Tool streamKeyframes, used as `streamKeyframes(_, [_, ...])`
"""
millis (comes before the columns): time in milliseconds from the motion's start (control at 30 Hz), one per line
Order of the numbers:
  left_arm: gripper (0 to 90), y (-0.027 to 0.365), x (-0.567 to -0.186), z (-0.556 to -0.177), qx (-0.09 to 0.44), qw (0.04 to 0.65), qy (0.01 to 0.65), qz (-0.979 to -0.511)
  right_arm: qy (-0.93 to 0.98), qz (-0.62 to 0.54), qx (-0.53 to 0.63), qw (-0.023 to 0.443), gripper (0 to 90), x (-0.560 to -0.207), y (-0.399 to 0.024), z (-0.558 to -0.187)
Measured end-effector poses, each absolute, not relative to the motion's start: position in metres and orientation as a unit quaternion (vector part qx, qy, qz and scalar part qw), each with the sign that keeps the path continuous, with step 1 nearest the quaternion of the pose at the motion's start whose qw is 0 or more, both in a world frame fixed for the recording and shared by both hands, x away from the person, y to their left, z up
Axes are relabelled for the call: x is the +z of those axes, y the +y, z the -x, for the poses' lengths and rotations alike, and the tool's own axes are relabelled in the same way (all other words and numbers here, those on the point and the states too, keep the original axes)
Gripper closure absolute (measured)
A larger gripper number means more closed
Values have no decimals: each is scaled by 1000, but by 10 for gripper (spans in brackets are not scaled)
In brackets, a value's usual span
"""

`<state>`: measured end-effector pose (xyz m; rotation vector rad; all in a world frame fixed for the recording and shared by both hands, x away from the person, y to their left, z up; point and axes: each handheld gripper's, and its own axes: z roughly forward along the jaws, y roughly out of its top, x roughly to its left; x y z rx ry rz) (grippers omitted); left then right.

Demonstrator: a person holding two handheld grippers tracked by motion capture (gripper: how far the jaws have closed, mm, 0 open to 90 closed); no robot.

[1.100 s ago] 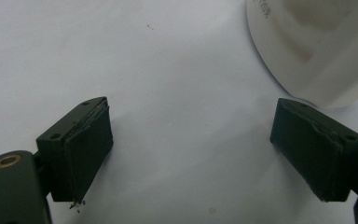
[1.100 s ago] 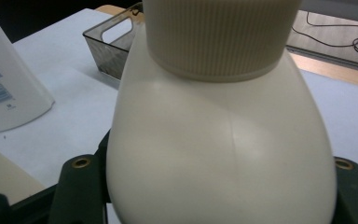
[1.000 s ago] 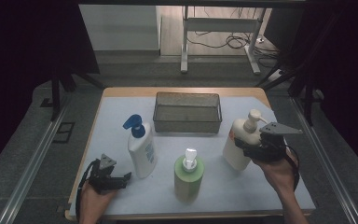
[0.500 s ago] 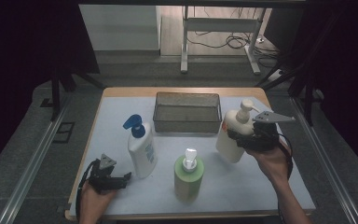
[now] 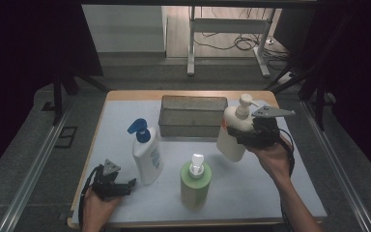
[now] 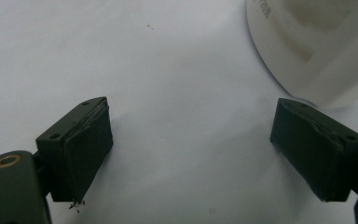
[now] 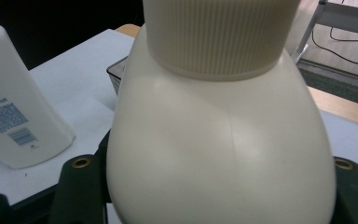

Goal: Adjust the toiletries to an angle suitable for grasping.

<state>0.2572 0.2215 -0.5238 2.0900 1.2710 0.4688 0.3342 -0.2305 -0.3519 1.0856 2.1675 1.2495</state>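
A cream pump bottle [image 5: 233, 133] hangs tilted above the white mat, with my right gripper [image 5: 244, 135] shut on its body. In the right gripper view the cream pump bottle [image 7: 219, 140] looms between the jaws, its ribbed collar on top. It is just right of the grey mesh basket [image 5: 193, 116]. My left gripper [image 5: 125, 186] rests open on the mat at the front left, nothing between its jaws. The left gripper [image 6: 191, 154] faces bare mat, with the base of the white bottle with a blue pump [image 6: 317, 42] beyond its right jaw. That white bottle [image 5: 146, 152] stands upright just right of the left gripper.
A green bottle with a white cap [image 5: 195, 181] stands at the front centre of the mat. The white bottle [image 7: 14, 107] appears at left in the right gripper view. The white mat [image 5: 270, 193] covers a wooden table; grey floor and a metal frame lie beyond.
My right gripper has lifted the cream pump bottle off the mat and carried it left and away, toward the mesh basket's right end. The left gripper has stayed put.
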Motion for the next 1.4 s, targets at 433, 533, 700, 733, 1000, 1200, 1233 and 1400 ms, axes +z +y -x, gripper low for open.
streamKeyframes(433, [122,222,-523,-258,175,321,484,-795,776,-388,453,203,373,-344,-212,-349])
streamKeyframes(533, [121,222,-523,-258,175,322,484,-795,777,-387,453,205,373,-343,-209,-351])
streamKeyframes(700, [120,224,-523,-258,171,326,487,-792,777,-386,453,205,373,-339,-202,-357])
streamKeyframes(733, [120,224,-523,-258,171,326,487,-792,777,-386,453,205,373,-339,-202,-357])
streamKeyframes(1000, [120,222,-523,-258,178,319,485,-795,775,-385,455,209,373,-332,-194,-366])
streamKeyframes(1200, [121,222,-524,-257,178,320,486,-794,773,-386,457,211,374,-329,-184,-376])
streamKeyframes(1233, [121,222,-524,-257,178,320,486,-794,773,-386,457,212,374,-328,-182,-378])
streamKeyframes(1400, [121,222,-524,-257,178,319,485,-794,772,-386,456,218,374,-329,-176,-384])
